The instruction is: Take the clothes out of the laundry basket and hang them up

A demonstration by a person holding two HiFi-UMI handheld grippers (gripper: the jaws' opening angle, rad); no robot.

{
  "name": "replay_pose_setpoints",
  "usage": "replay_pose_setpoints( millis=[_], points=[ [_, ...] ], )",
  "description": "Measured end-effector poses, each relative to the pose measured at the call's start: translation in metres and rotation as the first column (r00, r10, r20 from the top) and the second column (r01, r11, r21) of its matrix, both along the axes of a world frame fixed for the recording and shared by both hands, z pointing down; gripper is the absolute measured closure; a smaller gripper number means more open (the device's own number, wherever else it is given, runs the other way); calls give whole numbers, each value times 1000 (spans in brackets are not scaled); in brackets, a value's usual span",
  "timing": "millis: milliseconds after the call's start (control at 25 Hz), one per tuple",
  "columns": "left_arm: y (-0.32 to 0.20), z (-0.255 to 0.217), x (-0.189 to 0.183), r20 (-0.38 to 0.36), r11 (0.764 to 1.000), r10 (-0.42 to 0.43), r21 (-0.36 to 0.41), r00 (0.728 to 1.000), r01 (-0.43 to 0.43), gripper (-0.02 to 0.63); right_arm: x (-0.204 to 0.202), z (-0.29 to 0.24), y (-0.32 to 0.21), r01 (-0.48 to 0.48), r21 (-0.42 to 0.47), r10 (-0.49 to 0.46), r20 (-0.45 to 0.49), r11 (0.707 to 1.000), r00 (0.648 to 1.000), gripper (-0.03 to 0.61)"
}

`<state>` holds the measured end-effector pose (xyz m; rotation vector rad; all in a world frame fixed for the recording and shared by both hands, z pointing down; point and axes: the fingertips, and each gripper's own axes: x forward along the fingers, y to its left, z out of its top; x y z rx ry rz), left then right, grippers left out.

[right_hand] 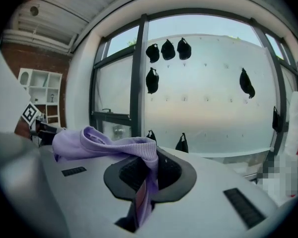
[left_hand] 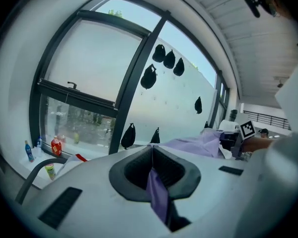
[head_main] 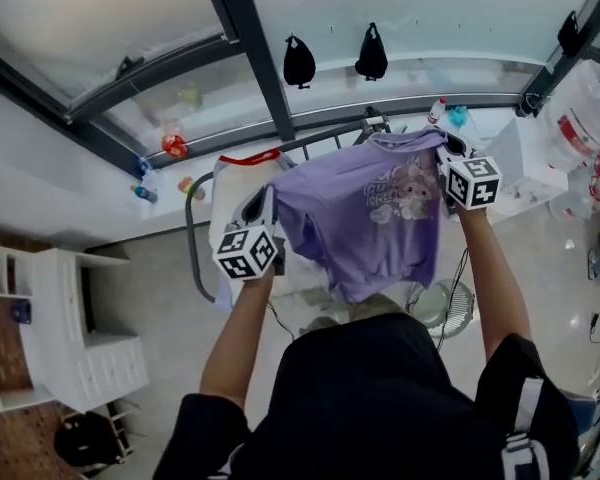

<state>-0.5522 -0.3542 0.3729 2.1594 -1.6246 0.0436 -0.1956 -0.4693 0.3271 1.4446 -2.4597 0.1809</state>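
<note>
A purple sweatshirt (head_main: 365, 218) with a cartoon print hangs spread between my two grippers, held up in front of the window. My left gripper (head_main: 263, 211) is shut on one edge of it; in the left gripper view a strip of purple cloth (left_hand: 158, 192) is pinched in the jaws. My right gripper (head_main: 448, 156) is shut on the other edge, and the ribbed purple hem (right_hand: 139, 157) folds over its jaws. A white laundry basket (head_main: 242, 183) with a red rim stands below on the floor, behind the shirt.
A dark metal drying rack bar (head_main: 325, 138) curves across behind the shirt. Black bags (head_main: 299, 61) hang on the frosted window. Bottles (head_main: 175, 146) stand on the sill. A white shelf unit (head_main: 85, 338) is at the left and a fan (head_main: 442, 306) on the floor.
</note>
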Motion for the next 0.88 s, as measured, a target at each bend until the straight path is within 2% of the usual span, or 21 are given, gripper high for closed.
replay_pose_setpoints(
  millis=[80,160,360,560,880],
  points=[
    [-21,13,-3,20,999,-18,-38,1000,19,606,-5,20,-25,29,-27,-31,-89,999,996,569],
    [-42,26,-5,51,997,-32,-70,998,36,606,-11,38,-50,61,-53,-68,-140,997,988,569],
    [-88,66,-13,124,982,-86,-155,989,105,606,-22,85,-101,125,-139,-144,-139,982,980,569],
    [-115,119,-21,145,949,-128,-268,981,164,606,-33,149,-128,184,-269,-231,-153,945,961,569],
    [-143,165,-21,173,912,-138,-362,975,193,606,-38,197,-158,181,-305,-247,-193,935,950,568]
  ],
)
